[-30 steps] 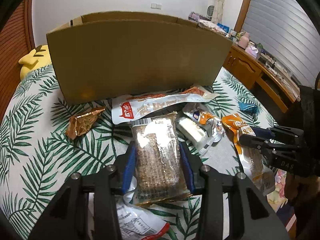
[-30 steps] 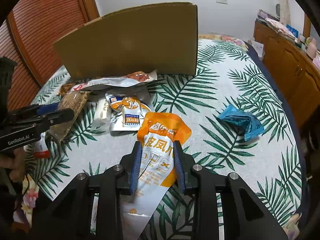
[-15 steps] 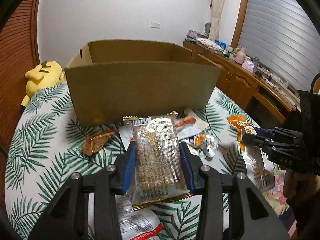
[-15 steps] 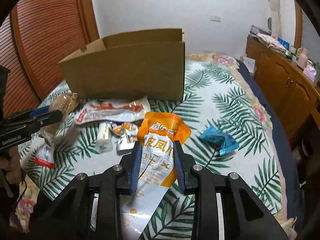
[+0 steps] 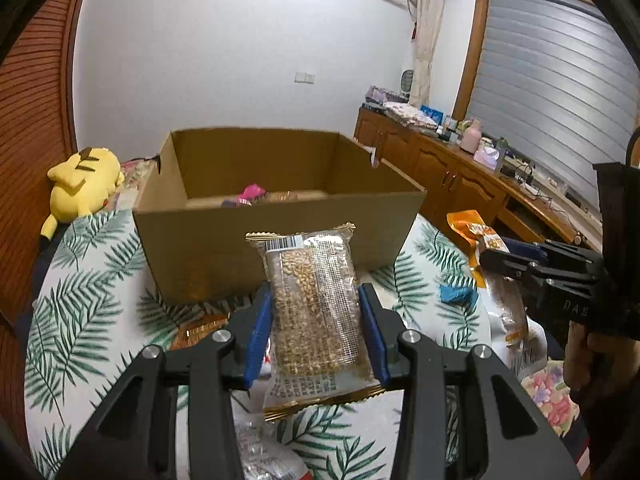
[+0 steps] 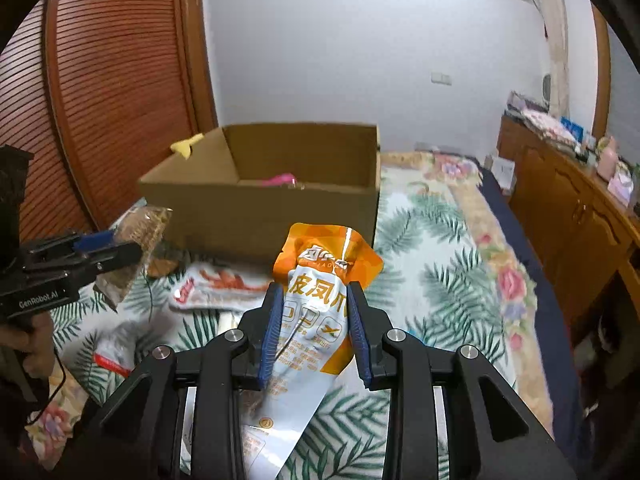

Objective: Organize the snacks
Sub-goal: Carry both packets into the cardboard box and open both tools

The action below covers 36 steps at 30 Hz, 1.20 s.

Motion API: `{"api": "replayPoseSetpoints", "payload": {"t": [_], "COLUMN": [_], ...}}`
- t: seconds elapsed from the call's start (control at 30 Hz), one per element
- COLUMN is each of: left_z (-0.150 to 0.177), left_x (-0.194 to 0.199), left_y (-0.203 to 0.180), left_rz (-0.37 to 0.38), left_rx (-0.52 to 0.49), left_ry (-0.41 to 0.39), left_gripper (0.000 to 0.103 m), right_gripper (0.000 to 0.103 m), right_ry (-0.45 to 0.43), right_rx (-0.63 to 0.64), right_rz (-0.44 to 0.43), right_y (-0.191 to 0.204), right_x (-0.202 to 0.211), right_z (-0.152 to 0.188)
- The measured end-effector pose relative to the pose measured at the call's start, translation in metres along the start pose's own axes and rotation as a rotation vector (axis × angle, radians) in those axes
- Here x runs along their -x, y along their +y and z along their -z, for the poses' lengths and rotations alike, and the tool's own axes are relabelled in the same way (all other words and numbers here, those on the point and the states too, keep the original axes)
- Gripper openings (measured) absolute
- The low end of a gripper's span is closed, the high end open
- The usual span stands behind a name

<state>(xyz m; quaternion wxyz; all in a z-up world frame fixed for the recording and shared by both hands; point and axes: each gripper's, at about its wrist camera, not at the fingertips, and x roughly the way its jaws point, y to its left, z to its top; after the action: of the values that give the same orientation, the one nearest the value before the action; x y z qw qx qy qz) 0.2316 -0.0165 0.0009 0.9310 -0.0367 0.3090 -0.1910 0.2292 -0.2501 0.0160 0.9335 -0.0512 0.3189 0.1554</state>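
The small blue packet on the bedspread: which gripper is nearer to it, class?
The right gripper. In the left wrist view, the blue packet lies just below its tip, while the left gripper holds its grain bar farther to the left.

The left gripper [image 5: 316, 332] fills the lower centre of its frame, blue-padded jaws clamped on a clear grain-bar packet [image 5: 314, 316]. The right gripper [image 6: 314, 328], likewise low and central, pinches an orange-and-white pouch [image 6: 316, 312].
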Motion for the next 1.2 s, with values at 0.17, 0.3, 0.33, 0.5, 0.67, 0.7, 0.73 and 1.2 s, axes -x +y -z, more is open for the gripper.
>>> {"api": "replayPoseSetpoints", "payload": {"t": [0.17, 0.3, 0.33, 0.5, 0.67, 0.7, 0.73, 1.2], "left_z": [-0.020, -0.033, -0.037, -0.058, -0.084, -0.090, -0.094, -0.118], "left_x": [-0.003, -0.010, -0.012, -0.022, -0.034, -0.036, -0.038, -0.086], "left_y": [0.007, 0.018, 0.021, 0.035, 0.041, 0.042, 0.043, 0.078], "left_rz": [0.000, -0.008, -0.010, -0.021, -0.014, -0.019, -0.018, -0.032], "left_rx": [-0.009, -0.011, -0.010, -0.015, -0.039, -0.052, -0.057, -0.040], "left_ry": [-0.040, -0.065, -0.070, -0.089, -0.097, -0.105, -0.109, -0.079], "left_gripper": [0.041, 0.041, 0.041, 0.041, 0.041, 0.041, 0.042, 0.042], "right_gripper": [0.031, 0.031, 0.031, 0.031, 0.031, 0.031, 0.031, 0.029], "right_ry": [-0.045, -0.069, -0.075, -0.100, -0.137, -0.143, -0.154, -0.167], "right_rx": [0.040, 0.070, 0.077, 0.105, 0.125, 0.129, 0.133, 0.149], "right_rz": [-0.003, -0.007, -0.008, -0.017, -0.021, -0.023, -0.027, -0.052], "right_y": [0.001, 0.002, 0.003, 0.007, 0.012, 0.013, 0.014, 0.013], "right_x": [-0.002, -0.010, -0.013, -0.026, -0.038, -0.040, -0.043, -0.097], "right_z": [-0.029, -0.047, -0.051, -0.074, -0.103, -0.108, -0.115, -0.158]}}
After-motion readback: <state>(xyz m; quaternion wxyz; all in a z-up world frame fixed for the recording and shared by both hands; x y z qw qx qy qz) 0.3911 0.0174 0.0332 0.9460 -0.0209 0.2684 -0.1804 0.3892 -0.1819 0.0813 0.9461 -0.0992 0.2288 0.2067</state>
